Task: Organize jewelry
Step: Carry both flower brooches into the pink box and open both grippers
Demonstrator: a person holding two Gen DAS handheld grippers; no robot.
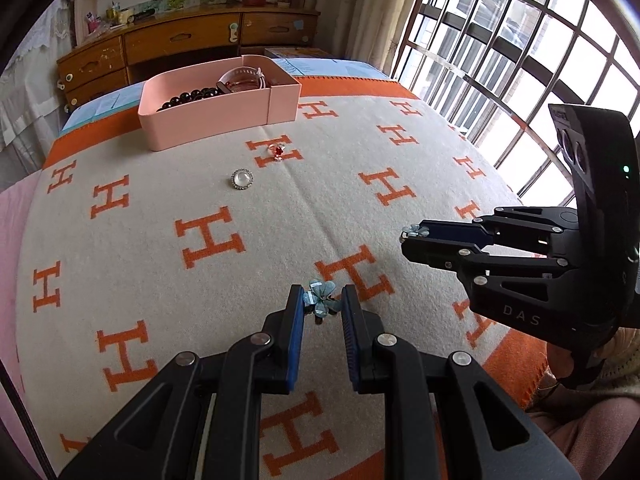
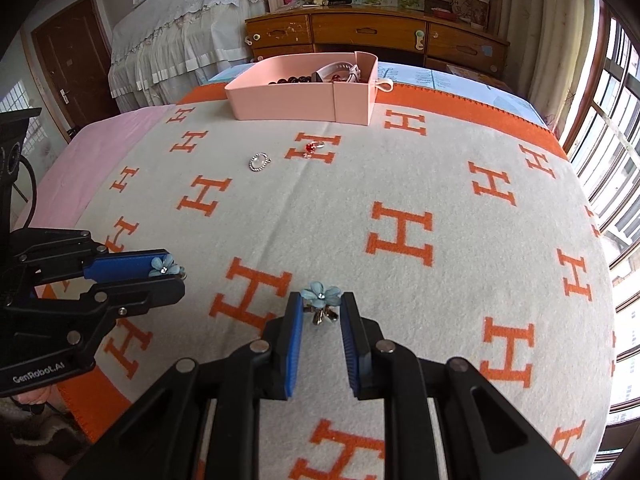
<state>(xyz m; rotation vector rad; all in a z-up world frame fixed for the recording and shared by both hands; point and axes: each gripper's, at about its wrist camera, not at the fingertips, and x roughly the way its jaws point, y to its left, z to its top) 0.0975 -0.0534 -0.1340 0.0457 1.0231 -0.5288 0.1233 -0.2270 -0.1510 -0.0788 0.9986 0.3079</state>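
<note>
My left gripper (image 1: 321, 301) is shut on a pale blue flower earring (image 1: 318, 291), held at its fingertips above the H-patterned blanket. In the right wrist view the left gripper (image 2: 176, 271) shows at the left with that flower (image 2: 162, 265). A second blue flower earring (image 2: 321, 294) is pinched in my right gripper (image 2: 320, 305), which the left wrist view shows at the right (image 1: 412, 237) with its flower (image 1: 415, 232). On the blanket farther off lie a red-stone ring (image 1: 278, 151) (image 2: 312, 147) and a round clear-stone ring (image 1: 242, 179) (image 2: 259, 161). Behind them stands a pink box (image 1: 208, 124) (image 2: 280, 102) holding dark beads and a white band.
The cream and orange blanket (image 1: 160, 240) (image 2: 400, 184) covers a bed. A wooden dresser (image 1: 180, 40) (image 2: 372, 36) stands behind the box. A barred window (image 1: 500, 60) runs along the right side. A pink sheet (image 2: 100, 160) borders the blanket's left.
</note>
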